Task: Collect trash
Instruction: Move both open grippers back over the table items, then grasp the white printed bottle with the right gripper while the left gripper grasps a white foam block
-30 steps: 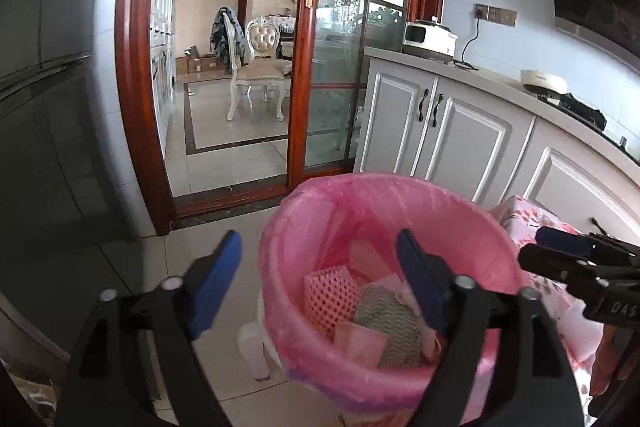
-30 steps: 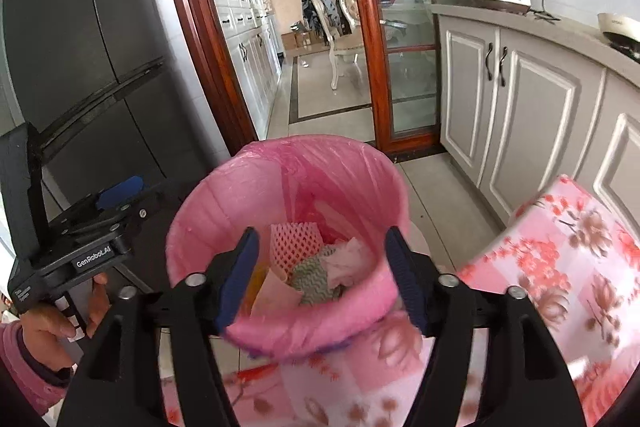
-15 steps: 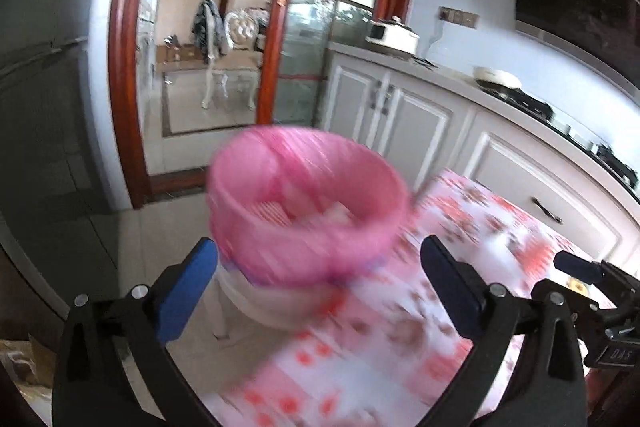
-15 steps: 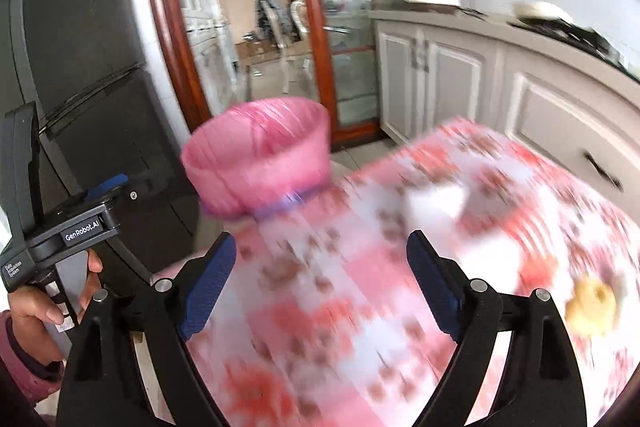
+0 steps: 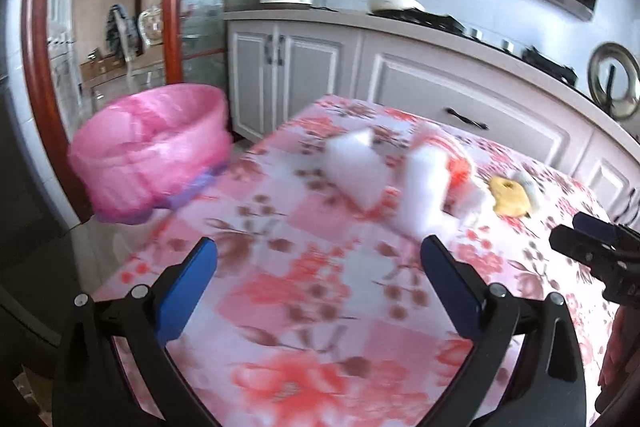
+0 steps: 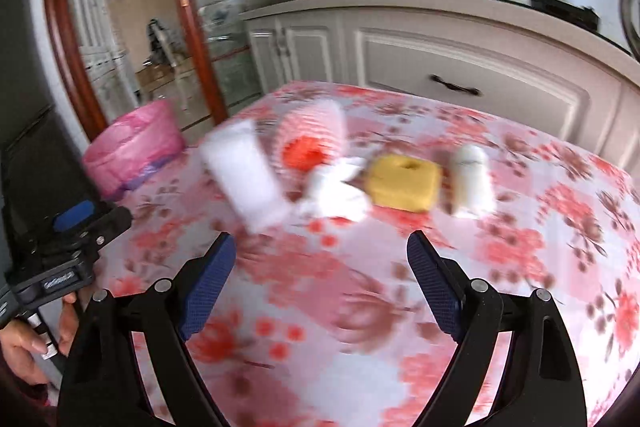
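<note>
Both your grippers, left (image 5: 318, 267) and right (image 6: 322, 261), hang spread wide and empty over the floral tablecloth (image 6: 520, 267). The blurred trash lies ahead of the fingers: white packet (image 6: 246, 173), yellow sponge (image 6: 402, 185), red mesh (image 6: 306, 143). Pink-lined bin (image 5: 154, 151) stands off the table's far left edge.

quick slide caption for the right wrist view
Open right gripper faces the yellow sponge and blurred white scraps on the floral tablecloth.
</note>
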A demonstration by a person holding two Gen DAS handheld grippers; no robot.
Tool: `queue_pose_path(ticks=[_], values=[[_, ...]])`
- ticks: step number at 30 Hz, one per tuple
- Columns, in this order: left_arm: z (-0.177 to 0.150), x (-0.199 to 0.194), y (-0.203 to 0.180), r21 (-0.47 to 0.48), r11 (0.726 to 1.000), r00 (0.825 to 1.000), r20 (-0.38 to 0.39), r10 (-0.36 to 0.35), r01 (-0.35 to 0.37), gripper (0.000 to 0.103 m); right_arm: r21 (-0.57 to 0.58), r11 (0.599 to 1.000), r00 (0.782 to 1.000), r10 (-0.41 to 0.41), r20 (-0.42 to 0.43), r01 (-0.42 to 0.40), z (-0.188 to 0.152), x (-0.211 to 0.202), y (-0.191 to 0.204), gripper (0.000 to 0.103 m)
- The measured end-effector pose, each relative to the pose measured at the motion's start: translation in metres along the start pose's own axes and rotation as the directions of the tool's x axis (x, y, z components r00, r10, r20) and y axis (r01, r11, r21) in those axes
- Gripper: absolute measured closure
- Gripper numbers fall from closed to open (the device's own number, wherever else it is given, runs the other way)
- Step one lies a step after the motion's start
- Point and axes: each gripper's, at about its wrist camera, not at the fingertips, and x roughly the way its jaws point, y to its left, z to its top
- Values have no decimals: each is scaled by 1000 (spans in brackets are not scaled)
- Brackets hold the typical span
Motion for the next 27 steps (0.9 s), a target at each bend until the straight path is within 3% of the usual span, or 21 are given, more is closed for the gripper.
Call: queue_pose_path(ticks=[6, 15, 22, 27], values=[[-8, 19, -38, 57, 998, 999, -43, -28, 31, 5, 103, 993, 998, -62, -16, 64, -1, 17, -52, 20], [5, 51, -85, 84, 995, 997, -50, -57, 62, 5, 137, 975, 983, -163, -78, 173, 16, 60, -106, 21], [1, 74, -92, 93, 995, 996, -86, -36, 44, 5, 126, 972, 977, -187, -106, 199, 31, 91, -128, 22], [-1, 84, -85, 68, 997, 993, -112, -27, 35, 5, 123, 965, 964, -214, -158, 234, 36, 114, -134, 32]])
